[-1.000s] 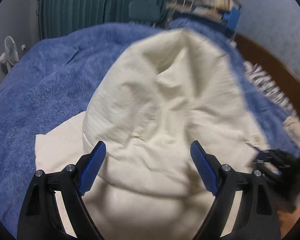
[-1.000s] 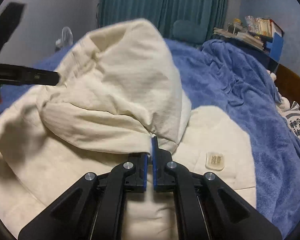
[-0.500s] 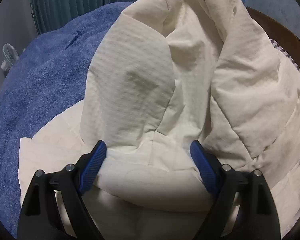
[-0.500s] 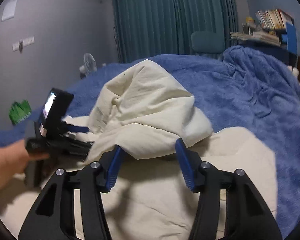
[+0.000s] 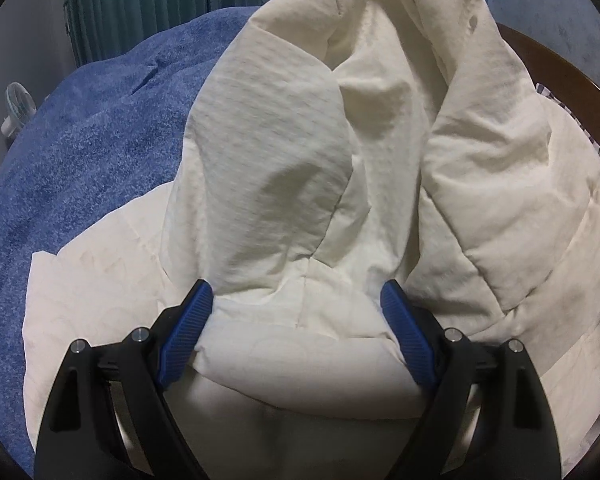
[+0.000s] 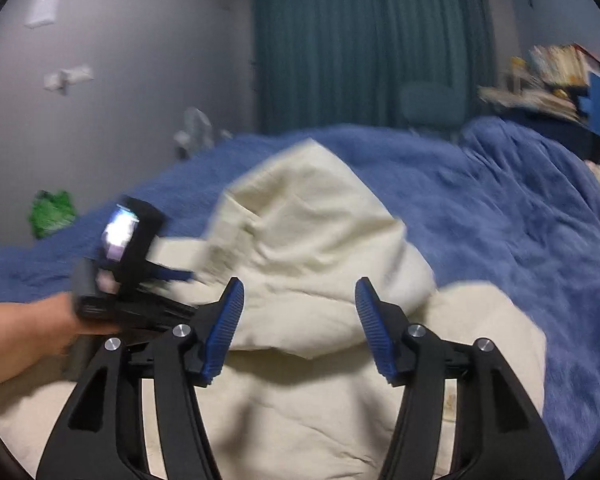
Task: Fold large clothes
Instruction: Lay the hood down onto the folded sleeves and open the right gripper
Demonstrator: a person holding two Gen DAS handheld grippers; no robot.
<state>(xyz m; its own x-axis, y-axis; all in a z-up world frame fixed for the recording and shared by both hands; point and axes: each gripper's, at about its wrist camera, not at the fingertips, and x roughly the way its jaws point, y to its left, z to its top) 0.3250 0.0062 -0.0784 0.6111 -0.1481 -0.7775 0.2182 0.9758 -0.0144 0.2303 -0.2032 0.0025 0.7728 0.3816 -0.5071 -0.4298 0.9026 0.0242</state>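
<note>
A cream padded garment (image 5: 284, 152) lies on the blue blanket (image 5: 92, 128), with one part folded up into a puffy hump. My left gripper (image 5: 295, 292) is wide open at the near foot of that hump. Cloth bulges between its fingers and touches the blue pads (image 5: 184, 332), but they do not pinch it. In the right wrist view the garment (image 6: 312, 232) lies ahead. My right gripper (image 6: 300, 286) hovers above it; its jaws are opening and nothing is between them. At the left a hand (image 6: 28, 320) holds the left gripper (image 6: 180, 280) against the fold.
The blue blanket (image 6: 500, 220) covers the whole bed and is bunched at the far right. A wooden headboard (image 5: 560, 60) curves along the right. Teal curtains (image 6: 372, 40), a chair (image 6: 432, 104), a small fan (image 5: 18, 100) and a cluttered shelf (image 6: 552, 76) stand beyond the bed.
My right gripper let go of the cloth edge, opened and tilted upward. My left gripper sank to the foot of the raised fold, which now fills its view.
</note>
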